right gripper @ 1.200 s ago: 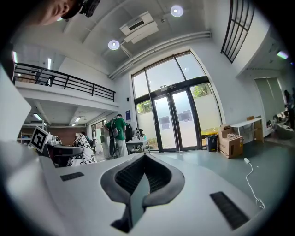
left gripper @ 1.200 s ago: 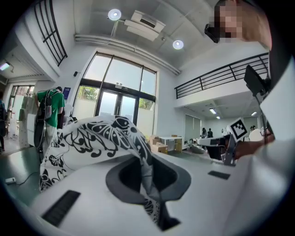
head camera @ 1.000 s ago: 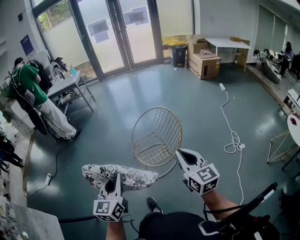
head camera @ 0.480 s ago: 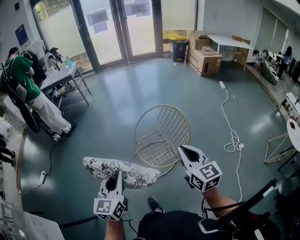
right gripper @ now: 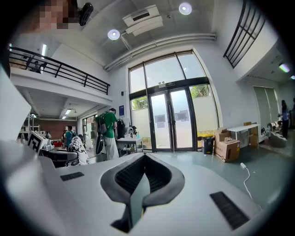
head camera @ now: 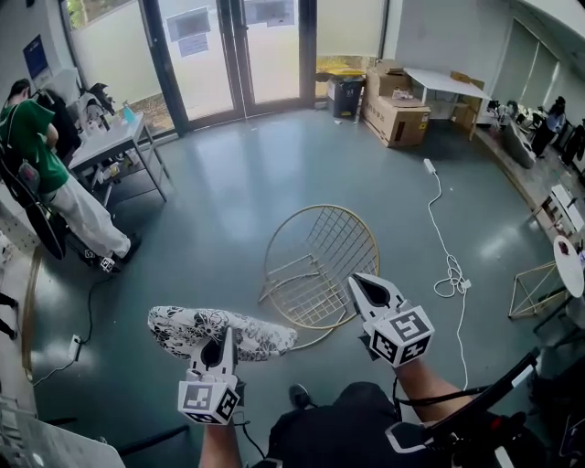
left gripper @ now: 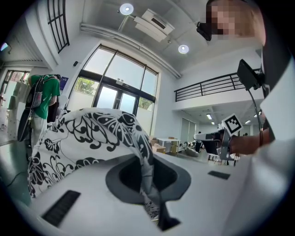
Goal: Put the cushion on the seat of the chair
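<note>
Glass-doored hall, green floor (head camera: 247, 174): cushion (head camera: 219, 329) not yet on the wire chair (head camera: 322, 265).
The left gripper (head camera: 218, 347) pinches the cushion's edge, holding it aloft near-left of the seemingly tipped chair; the right gripper (head camera: 364, 285), pressed together and empty, is free for steadying.

cushion (head camera: 219, 331) near edge hidden behind left gripper (head camera: 218, 345) in head view. chair (head camera: 320, 260) rim partly behind right gripper (head camera: 367, 291). person in green (head camera: 37, 151) cut off by left edge. door posters (head camera: 192, 20) too small to read. round table (head camera: 570, 260) clipped at right edge.
</note>
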The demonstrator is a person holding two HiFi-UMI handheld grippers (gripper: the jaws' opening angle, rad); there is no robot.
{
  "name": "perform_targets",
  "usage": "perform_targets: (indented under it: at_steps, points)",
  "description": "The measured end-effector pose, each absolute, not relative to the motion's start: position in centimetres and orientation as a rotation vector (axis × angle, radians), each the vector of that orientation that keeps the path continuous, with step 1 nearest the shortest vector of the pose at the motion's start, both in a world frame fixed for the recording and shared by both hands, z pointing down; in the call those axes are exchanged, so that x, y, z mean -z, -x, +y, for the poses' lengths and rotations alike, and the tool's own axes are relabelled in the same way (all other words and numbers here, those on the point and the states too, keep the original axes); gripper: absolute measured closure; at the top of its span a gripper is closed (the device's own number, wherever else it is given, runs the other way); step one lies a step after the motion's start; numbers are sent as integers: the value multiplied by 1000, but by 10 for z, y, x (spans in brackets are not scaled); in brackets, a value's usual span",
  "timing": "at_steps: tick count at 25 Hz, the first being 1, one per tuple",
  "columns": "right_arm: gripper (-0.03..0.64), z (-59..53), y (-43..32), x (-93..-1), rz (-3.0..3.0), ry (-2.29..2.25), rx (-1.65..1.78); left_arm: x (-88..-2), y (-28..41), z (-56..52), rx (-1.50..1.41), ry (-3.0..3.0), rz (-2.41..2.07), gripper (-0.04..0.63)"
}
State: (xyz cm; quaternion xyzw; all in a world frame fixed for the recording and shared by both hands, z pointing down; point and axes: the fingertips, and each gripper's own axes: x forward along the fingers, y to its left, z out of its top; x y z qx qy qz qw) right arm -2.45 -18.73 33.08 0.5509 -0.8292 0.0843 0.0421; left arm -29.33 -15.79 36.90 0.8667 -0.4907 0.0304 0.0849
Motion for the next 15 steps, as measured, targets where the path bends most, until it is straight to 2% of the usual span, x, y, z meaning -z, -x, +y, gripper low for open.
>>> perform_targets:
  at_steps: [15]
  points:
    - [609,-248,7,-336,-2573,-1650,-278,-389,274,-205,-184,-2547,-1491,575]
